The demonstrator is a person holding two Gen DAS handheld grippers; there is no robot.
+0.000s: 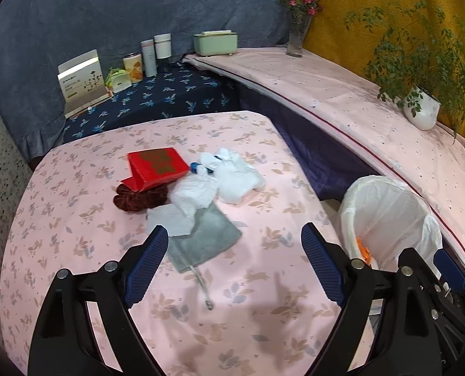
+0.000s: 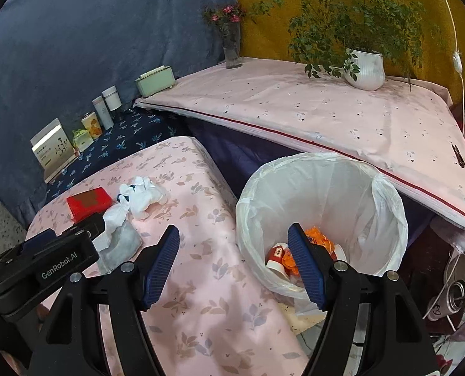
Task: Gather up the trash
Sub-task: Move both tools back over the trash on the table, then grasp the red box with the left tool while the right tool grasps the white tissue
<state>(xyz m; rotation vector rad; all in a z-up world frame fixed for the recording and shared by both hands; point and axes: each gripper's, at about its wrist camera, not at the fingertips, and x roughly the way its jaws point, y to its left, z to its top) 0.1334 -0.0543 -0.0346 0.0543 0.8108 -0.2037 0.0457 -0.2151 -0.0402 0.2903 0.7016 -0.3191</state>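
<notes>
left gripper (image 1: 234,246) hangs spread and empty over the table (image 1: 75,219), short of the crumpled tissues (image 1: 195,192) lying on a grey cloth (image 1: 206,238) beside a red box (image 1: 157,169). right gripper (image 2: 234,249), also spread and empty, sits at the lined trash bin (image 2: 320,188), which holds what looks like cups and orange scraps. next, probably: the left reaches forward and pinches a tissue.

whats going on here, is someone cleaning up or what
A person is clearing trash off a pink floral-covered table with two handheld grippers. Both the left gripper and the right gripper are open and hold nothing. The right one hovers at the white-lined trash bin, which already holds orange scraps and a red-and-white paper cup. Crumpled white tissues remain on the table beside a red box, a dark red scrunchie and a grey cloth.
</notes>
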